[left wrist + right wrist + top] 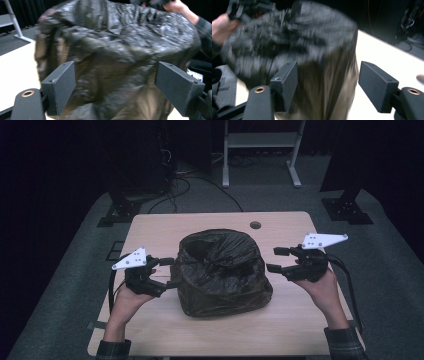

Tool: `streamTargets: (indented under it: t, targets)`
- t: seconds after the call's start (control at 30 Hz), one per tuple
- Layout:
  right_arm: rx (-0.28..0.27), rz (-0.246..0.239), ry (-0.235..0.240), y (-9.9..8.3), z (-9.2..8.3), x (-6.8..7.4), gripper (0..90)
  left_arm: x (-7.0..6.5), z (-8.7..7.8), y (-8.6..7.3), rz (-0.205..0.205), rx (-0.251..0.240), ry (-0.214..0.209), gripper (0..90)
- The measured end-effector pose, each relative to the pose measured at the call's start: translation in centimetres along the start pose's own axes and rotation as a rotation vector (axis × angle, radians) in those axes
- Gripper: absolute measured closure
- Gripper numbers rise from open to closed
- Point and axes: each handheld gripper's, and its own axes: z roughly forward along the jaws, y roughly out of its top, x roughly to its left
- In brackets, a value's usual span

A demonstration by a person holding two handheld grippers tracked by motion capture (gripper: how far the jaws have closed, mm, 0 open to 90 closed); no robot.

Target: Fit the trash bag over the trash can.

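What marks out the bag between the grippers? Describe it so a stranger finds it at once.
Start at the light wooden table in the dark room. At its middle, between the left gripper and the right gripper, sits a bulky black plastic bag. It is crinkled and glossy, its top bunched and dented inward, and it is the one large thing on the tabletop.

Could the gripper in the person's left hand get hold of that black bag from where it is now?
Probably yes. The left gripper sits right beside the black bag on the table, jaws open and facing it, with nothing between them. The bag looks wider than the jaws, so it could likely only pinch a fold.
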Motion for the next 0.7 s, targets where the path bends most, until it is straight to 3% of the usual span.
streamTargets:
  t: [0.13, 0.33, 0.47, 0.6, 0.7]
  targets:
    - [-0.026, -0.004, 0.008, 2.4, 1.9, -1.0, 32.6, -1.1, 0.3, -0.5, 0.008, 0.019, -0.009, 15.9]
    - [0.001, 0.016, 0.006, 4.5, 5.5, -3.1, 39.3, -1.9, 1.2, -1.1, 0.020, 0.057, -0.014, 18.8]
    - [0.024, 0.031, 0.031, 4.7, 7.4, -4.1, 54.1, -2.2, 1.5, -1.2, 0.047, 0.074, -0.011, 34.3]
    - [0.023, 0.043, 0.040, 4.7, 8.1, -4.6, 79.1, -2.3, 1.5, -1.3, 0.067, 0.094, -0.009, 59.4]
    - [0.013, 0.051, 0.047, 4.7, 8.1, -4.9, 89.0, -2.3, 1.5, -1.4, 0.075, 0.099, -0.028, 75.5]
